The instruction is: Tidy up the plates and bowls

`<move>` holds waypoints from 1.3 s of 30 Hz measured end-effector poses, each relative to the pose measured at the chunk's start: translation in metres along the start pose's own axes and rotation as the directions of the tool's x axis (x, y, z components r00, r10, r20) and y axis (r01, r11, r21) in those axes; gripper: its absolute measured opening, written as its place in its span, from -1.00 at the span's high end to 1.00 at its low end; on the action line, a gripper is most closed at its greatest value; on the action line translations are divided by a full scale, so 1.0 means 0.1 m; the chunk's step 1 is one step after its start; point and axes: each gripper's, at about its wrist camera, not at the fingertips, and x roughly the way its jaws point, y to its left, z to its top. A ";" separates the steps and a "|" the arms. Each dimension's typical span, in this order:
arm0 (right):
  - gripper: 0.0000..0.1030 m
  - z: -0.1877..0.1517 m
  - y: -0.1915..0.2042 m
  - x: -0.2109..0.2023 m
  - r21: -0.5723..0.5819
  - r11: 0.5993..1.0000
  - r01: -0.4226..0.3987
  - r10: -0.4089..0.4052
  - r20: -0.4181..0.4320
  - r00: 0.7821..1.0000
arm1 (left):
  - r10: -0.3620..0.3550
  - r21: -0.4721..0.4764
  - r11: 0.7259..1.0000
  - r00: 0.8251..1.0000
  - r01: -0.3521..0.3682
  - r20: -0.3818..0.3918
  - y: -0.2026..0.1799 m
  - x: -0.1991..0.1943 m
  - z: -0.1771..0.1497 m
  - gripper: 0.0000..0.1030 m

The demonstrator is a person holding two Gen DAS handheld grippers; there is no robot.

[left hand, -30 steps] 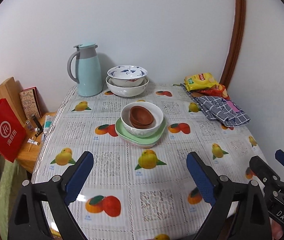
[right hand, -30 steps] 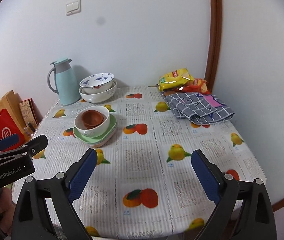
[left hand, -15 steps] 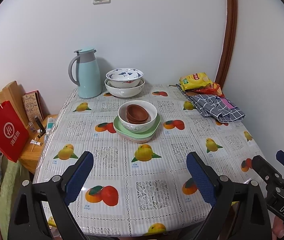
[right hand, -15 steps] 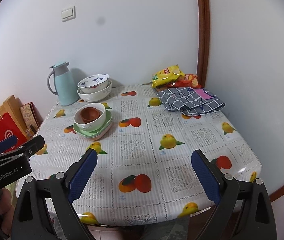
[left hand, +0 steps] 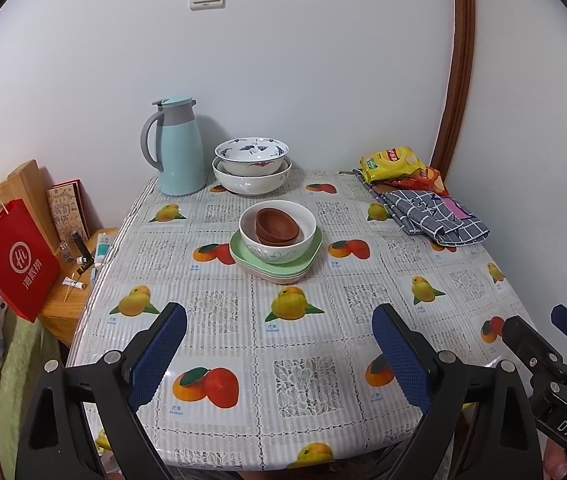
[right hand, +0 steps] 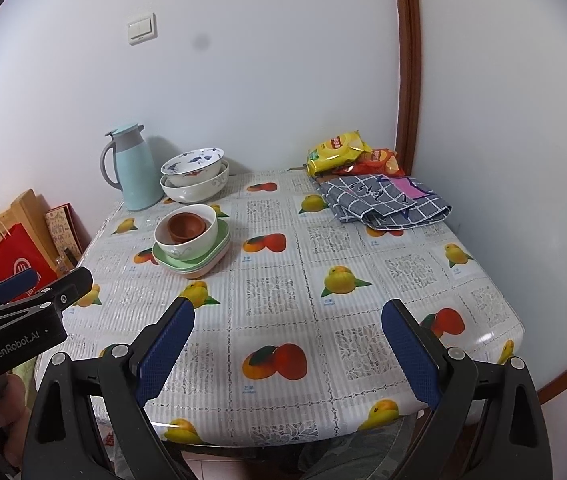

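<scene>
Both tongs pulled back, left tongs (left hand: 279, 350) apart, right tongs (right hand: 288, 346) apart, stacked plates (left hand: 275, 266) half-hidden under bowl (left hand: 277, 236)

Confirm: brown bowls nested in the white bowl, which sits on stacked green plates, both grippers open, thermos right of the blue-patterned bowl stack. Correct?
One error: the thermos stands left of the blue-patterned bowl stack, as the left wrist view shows. The rest holds.

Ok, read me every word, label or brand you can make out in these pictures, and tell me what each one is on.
"DAS": on the right gripper body.
"GenRobot.AI": on the left gripper body.
Red paper bag: white logo and characters, not clearly readable.
Yellow snack packet: red logo, too small.
Tablecloth: small captions under the fruit, too blurred.
</scene>
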 end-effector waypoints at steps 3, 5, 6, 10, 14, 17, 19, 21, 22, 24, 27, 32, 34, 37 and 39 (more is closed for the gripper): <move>-0.83 0.00 0.00 0.00 0.002 1.000 -0.002 0.002 -0.001 1.000 | 0.003 -0.001 1.000 1.000 -0.003 -0.002 0.00 0.00 0.00 -0.83; -0.83 -0.01 0.00 0.00 0.001 1.000 -0.003 0.003 0.000 1.000 | 0.002 -0.002 1.000 1.000 -0.002 0.000 0.00 0.00 0.00 -0.83; -0.83 -0.01 0.00 0.00 0.001 1.000 -0.003 0.003 0.000 1.000 | 0.002 -0.004 1.000 1.000 -0.002 0.000 0.00 0.00 -0.01 -0.83; -0.83 -0.02 0.00 0.00 0.004 1.000 -0.005 0.005 -0.001 1.000 | 0.010 -0.003 1.000 1.000 -0.010 0.003 0.00 -0.01 -0.01 -0.83; -0.83 -0.02 0.00 0.00 0.005 1.000 -0.006 0.006 -0.002 1.000 | 0.009 -0.004 1.000 1.000 -0.009 0.002 0.00 -0.01 -0.01 -0.83; -0.83 -0.02 0.00 0.00 0.007 1.000 -0.006 0.006 -0.001 1.000 | 0.013 -0.006 1.000 1.000 -0.013 0.003 0.00 -0.02 0.00 -0.83; -0.83 -0.02 -0.01 0.00 0.010 1.000 -0.008 0.008 -0.002 1.000 | 0.014 -0.006 1.000 1.000 -0.014 0.003 0.00 -0.02 0.00 -0.83; -0.83 -0.03 0.00 0.01 0.010 1.000 -0.010 0.010 -0.003 1.000 | 0.015 -0.005 1.000 1.000 -0.015 0.005 0.00 -0.02 0.00 -0.83; -0.83 -0.03 0.00 0.02 0.009 1.000 -0.011 0.011 -0.004 1.000 | 0.016 -0.005 1.000 1.000 -0.016 0.006 0.00 -0.02 0.00 -0.83; -0.83 -0.03 0.01 0.02 0.008 1.000 -0.010 0.010 -0.005 1.000 | 0.017 -0.004 1.000 1.000 -0.017 0.005 0.00 -0.01 0.00 -0.83; -0.83 -0.03 0.02 0.02 0.006 1.000 -0.014 0.014 -0.003 1.000 | 0.018 -0.006 1.000 1.000 -0.018 0.008 0.02 -0.03 -0.01 -0.83; -0.83 -0.04 0.04 0.02 0.002 1.000 -0.015 0.015 -0.004 1.000 | 0.018 -0.011 1.000 1.000 -0.017 0.008 0.05 -0.03 -0.01 -0.83; -0.83 -0.04 0.04 0.01 0.002 1.000 -0.016 0.016 -0.003 1.000 | 0.017 -0.011 1.000 1.000 -0.017 0.007 0.05 -0.02 -0.01 -0.83; -0.83 -0.04 0.04 0.01 0.001 1.000 -0.016 0.016 -0.003 1.000 | 0.017 -0.009 1.000 1.000 -0.017 0.008 0.04 -0.03 -0.02 -0.83; -0.83 -0.04 0.04 0.01 0.003 1.000 -0.015 0.015 -0.004 1.000 | 0.017 -0.010 1.000 1.000 -0.017 0.006 0.04 -0.03 -0.02 -0.83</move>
